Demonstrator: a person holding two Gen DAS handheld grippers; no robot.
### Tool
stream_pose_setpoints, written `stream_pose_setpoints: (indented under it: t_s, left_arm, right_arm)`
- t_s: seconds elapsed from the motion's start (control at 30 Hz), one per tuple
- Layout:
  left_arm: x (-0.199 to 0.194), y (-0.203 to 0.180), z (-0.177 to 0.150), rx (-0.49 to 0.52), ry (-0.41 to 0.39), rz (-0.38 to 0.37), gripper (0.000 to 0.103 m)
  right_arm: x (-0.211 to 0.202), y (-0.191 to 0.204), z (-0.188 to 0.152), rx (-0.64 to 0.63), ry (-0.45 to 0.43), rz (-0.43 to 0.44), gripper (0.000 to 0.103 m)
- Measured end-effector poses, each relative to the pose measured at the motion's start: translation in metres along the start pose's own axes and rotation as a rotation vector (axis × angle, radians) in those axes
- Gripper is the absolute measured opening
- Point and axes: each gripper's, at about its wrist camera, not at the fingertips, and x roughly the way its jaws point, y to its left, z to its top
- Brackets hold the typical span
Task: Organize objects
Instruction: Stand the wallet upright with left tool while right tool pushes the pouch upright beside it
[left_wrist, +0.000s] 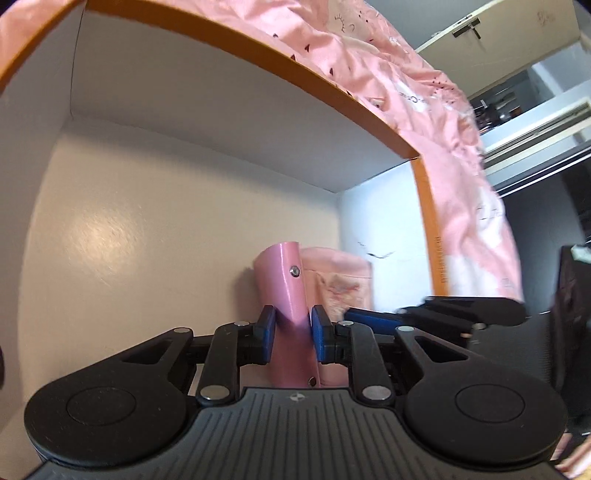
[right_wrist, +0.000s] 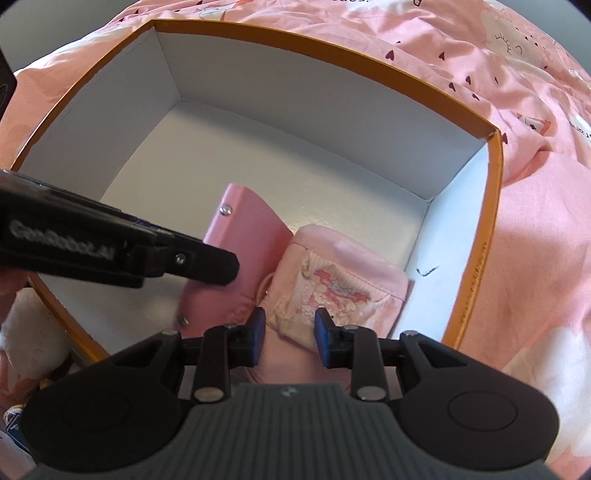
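An orange-rimmed cardboard box (left_wrist: 428, 221) (right_wrist: 480, 258) with a white inside lies on a bed. In it are a pink binder (left_wrist: 284, 280) (right_wrist: 251, 221) with metal rivets and, touching its right side, a pink pouch (left_wrist: 340, 280) (right_wrist: 343, 280) with a cartoon print. My left gripper (left_wrist: 293, 332) (right_wrist: 225, 271) is shut on the binder's spine, both blue pads pressed against it. My right gripper (right_wrist: 290, 332) (left_wrist: 354, 315) points steeply down over the pouch's near edge. Its jaws stand apart, and the pads do not press on the fabric.
A pink printed bedspread (right_wrist: 535, 184) (left_wrist: 461, 184) surrounds the box. Most of the box floor to the left and behind the binder is bare. Something white and fluffy (right_wrist: 33, 332) lies outside the box's near left corner. Cupboards and shelves (left_wrist: 535, 110) stand beyond the bed.
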Motion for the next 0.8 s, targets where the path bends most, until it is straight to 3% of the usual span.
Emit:
stream_pose_setpoints:
  t_s: [0.13, 0.33, 0.53, 0.7, 0.8]
  left_arm:
    - [0.004, -0.003, -0.001, 0.015, 0.009, 0.077, 0.024]
    - [0.002, 0.003, -0.004, 0.001, -0.026, 0.102, 0.023]
    - [-0.022, 0.002, -0.011, 0.058, -0.1, 0.223, 0.022]
    - [-0.023, 0.007, -0.009, 0.042, -0.092, 0.211, 0.022]
    - [-0.018, 0.004, -0.007, 0.036, -0.079, 0.192, 0.021]
  right_arm:
    - [-0.004, 0.003, -0.002, -0.003, -0.015, 0.012, 0.044]
    - [0.005, 0.015, 0.004, -0.03, 0.005, -0.045, 0.044]
    - [0.013, 0.026, 0.009, -0.047, 0.032, -0.107, 0.044]
    - [0.027, 0.037, 0.014, -0.076, 0.066, -0.172, 0.051]
    - [0.028, 0.038, 0.014, -0.081, 0.072, -0.199, 0.04]
